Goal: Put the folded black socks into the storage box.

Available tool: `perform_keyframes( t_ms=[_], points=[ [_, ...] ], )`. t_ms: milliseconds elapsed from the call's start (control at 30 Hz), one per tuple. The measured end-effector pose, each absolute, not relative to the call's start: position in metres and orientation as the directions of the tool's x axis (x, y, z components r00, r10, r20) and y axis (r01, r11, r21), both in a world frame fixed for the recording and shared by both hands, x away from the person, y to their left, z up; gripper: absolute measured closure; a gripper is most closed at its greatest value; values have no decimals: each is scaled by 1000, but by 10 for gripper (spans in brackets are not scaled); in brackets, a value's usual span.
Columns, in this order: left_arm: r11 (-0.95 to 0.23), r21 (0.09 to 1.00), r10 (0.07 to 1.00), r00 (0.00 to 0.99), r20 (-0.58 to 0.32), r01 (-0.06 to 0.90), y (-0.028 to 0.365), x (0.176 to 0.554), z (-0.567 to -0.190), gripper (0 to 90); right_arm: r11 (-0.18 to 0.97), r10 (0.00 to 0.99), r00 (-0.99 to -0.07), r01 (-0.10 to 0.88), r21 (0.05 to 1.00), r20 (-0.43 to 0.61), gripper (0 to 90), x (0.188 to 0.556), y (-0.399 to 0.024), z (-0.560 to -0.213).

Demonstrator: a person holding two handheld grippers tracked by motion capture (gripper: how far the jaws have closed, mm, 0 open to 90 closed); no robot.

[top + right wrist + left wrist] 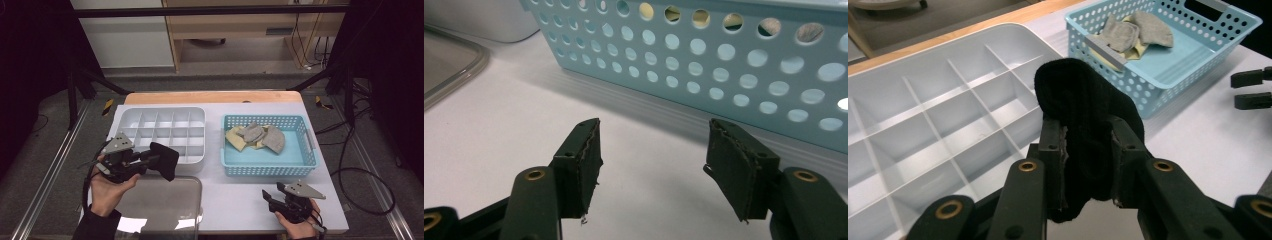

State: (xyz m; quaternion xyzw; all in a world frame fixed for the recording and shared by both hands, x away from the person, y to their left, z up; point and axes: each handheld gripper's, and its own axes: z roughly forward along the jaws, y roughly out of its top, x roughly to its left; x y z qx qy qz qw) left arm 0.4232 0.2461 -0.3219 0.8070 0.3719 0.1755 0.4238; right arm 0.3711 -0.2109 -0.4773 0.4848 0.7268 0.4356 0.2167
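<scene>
Black sock [1083, 135], folded into a soft bundle, is looking light, limp and easily squashed, so gripping across its thick middle is suiting it best. It is sitting clamped between the left gripper's [1088, 150] jaws, its free end bulging past their tips, hanging over the white divided tray's [165, 112] near edge. Right gripper [654, 165] is resting on the desk [240, 195] beside the blue basket [300, 167], jaws gaping and empty.

White table [235, 200], divided tray [162, 131], blue basket [270, 167], clear lid [160, 205]
</scene>
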Motion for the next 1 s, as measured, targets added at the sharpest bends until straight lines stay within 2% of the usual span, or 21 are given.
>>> perform_keyframes(
  t_ms=[600,1000],
  points=[
    [-327,813,826,564,-3,482,287,448,-309,715,150,895,-432,522,840,109,374,372,-212,-478],
    [-339,767,865,502,26,545,298,478,-322,714,154,893,-437,527,836,110,375,372,-210,-479]
  ],
)
